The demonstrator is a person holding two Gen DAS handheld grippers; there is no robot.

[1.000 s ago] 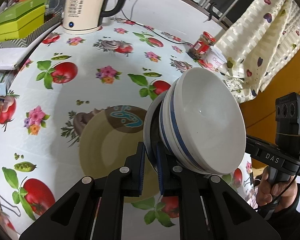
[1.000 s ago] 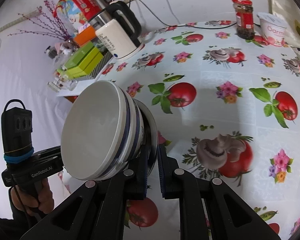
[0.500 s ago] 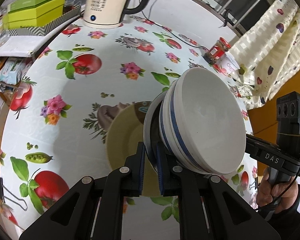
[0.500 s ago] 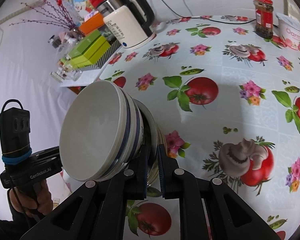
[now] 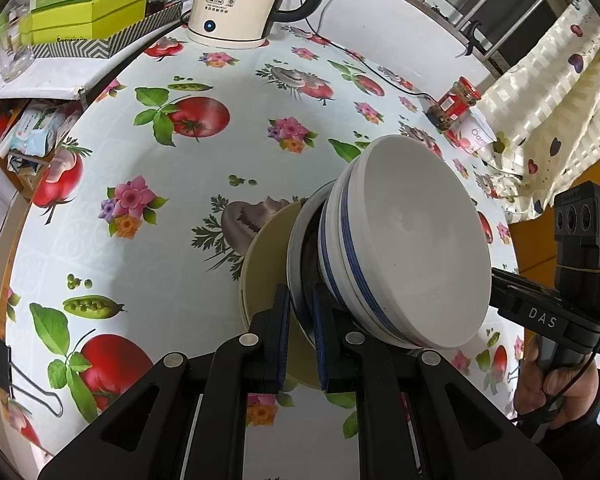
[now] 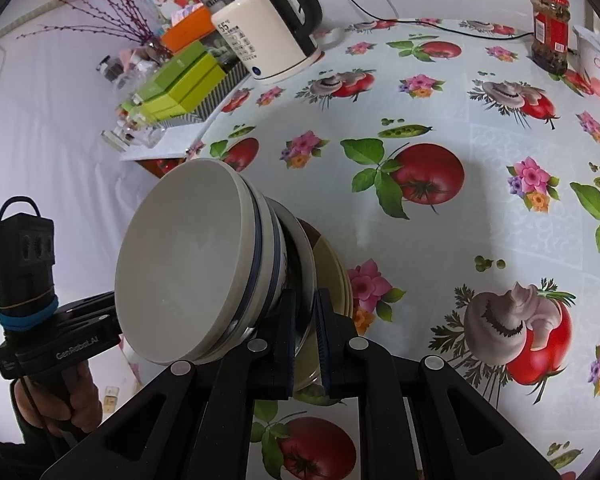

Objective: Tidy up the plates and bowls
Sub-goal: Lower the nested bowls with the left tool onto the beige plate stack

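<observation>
1. Left wrist view: the left gripper (image 5: 301,334) has its jaws pinching the rim of a shallow white plate (image 5: 299,256), which stands nearly on edge above the surface.
2. A white ceramic bowl with blue bands (image 5: 412,248) sits in that white plate, tipped so its open mouth faces to the right in this view.
3. Just behind the white plate lies a round beige plate (image 5: 266,264); it rests on the surface covered with a glossy cloth printed with tomatoes, flowers and mushrooms (image 5: 172,216). Whether the white plate touches the beige plate cannot be told.
4. Right wrist view: the right gripper (image 6: 309,340) has its jaws pinching the opposite rim of the same white plate (image 6: 305,264), with the banded bowl (image 6: 188,260) tipped to the left and the beige plate (image 6: 334,268) showing just beyond it.
5. A person's hand (image 6: 60,400) holds the left gripper's handle, seen left of the bowl in the right wrist view; another hand (image 5: 556,384) holds the right gripper's handle, right of the bowl in the left wrist view.
6. Well beyond the bowl, at the far edge of the surface, stands a cream electric kettle with a black handle (image 5: 240,0). A red-lidded glass jar (image 5: 454,106) stands near the far right edge.
</observation>
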